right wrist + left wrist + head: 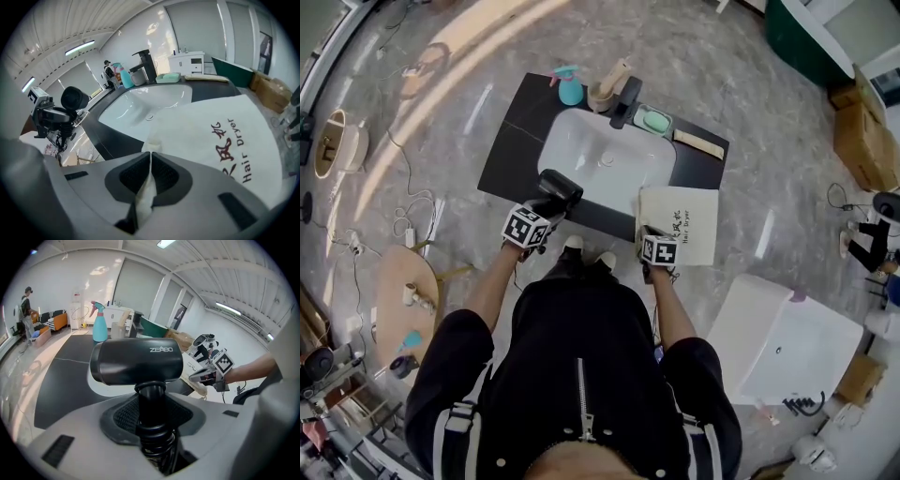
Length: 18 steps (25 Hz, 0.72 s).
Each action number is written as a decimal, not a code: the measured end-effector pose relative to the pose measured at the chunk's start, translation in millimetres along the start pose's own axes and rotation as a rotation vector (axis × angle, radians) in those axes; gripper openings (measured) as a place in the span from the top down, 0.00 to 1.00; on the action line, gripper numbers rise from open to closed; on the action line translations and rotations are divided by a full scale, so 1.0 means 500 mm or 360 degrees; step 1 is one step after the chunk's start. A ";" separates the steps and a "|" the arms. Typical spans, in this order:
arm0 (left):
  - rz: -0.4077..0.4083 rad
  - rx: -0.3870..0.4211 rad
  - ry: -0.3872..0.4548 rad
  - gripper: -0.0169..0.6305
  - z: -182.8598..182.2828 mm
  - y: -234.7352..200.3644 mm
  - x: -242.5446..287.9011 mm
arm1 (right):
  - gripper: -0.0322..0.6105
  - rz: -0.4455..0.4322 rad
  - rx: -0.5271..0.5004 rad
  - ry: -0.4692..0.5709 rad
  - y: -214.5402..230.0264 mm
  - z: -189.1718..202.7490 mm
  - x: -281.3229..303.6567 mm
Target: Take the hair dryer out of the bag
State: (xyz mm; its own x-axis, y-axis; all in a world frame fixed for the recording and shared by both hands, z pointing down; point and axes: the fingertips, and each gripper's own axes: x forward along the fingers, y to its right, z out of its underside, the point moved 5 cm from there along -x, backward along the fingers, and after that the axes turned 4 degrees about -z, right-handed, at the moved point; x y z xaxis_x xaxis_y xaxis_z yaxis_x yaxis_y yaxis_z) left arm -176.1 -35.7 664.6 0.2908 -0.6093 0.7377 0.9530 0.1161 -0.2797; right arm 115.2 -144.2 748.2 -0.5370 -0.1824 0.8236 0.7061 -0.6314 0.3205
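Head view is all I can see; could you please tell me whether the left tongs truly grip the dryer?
Observer: Yes. The left gripper view shows the left tongs clamped on the dryer at its handle, just under the barrel.
Operator: Thank you. Do the right tongs hold the bag?
Observer: They do. In the right gripper view the right tongs are shut on a fold at the edge of the bag.
Operator: Is anything else caught in them?
Observer: No, only the bag's white cloth shows between them.
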 end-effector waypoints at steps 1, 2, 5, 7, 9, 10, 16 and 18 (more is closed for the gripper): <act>-0.0006 -0.0003 0.0018 0.70 -0.005 -0.002 -0.005 | 0.91 -0.0001 0.0019 -0.0006 0.002 0.001 0.003; -0.0010 -0.0004 0.0036 0.70 -0.010 -0.005 -0.010 | 0.91 -0.0009 0.0037 -0.0007 0.004 0.001 0.005; -0.0014 -0.0017 0.0082 0.70 -0.028 -0.016 -0.020 | 0.90 -0.0056 0.0082 -0.0002 0.007 0.003 0.010; -0.0022 -0.0033 0.0118 0.70 -0.044 -0.026 -0.026 | 0.88 -0.0086 0.0109 -0.0001 0.005 0.005 0.008; -0.0030 -0.0043 0.0158 0.70 -0.063 -0.035 -0.031 | 0.84 -0.0112 0.0131 0.0001 -0.001 0.004 0.003; -0.0032 -0.0045 0.0178 0.70 -0.074 -0.038 -0.034 | 0.82 -0.0123 0.0140 0.0008 -0.005 0.002 -0.001; -0.0025 -0.0031 0.0291 0.70 -0.139 -0.047 -0.049 | 0.76 -0.0102 0.0046 0.0144 -0.034 -0.036 -0.044; -0.0027 -0.0011 0.0328 0.70 -0.159 -0.046 -0.054 | 0.75 -0.0120 -0.0014 0.0174 -0.041 -0.042 -0.046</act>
State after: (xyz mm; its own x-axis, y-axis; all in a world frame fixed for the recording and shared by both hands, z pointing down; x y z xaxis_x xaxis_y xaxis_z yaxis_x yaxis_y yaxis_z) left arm -212.7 -84.2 602.5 0.2506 -0.7589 0.6011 0.9568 0.0995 -0.2732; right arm 103.5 -142.9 713.1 -0.6357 -0.2153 0.7413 0.6582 -0.6528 0.3749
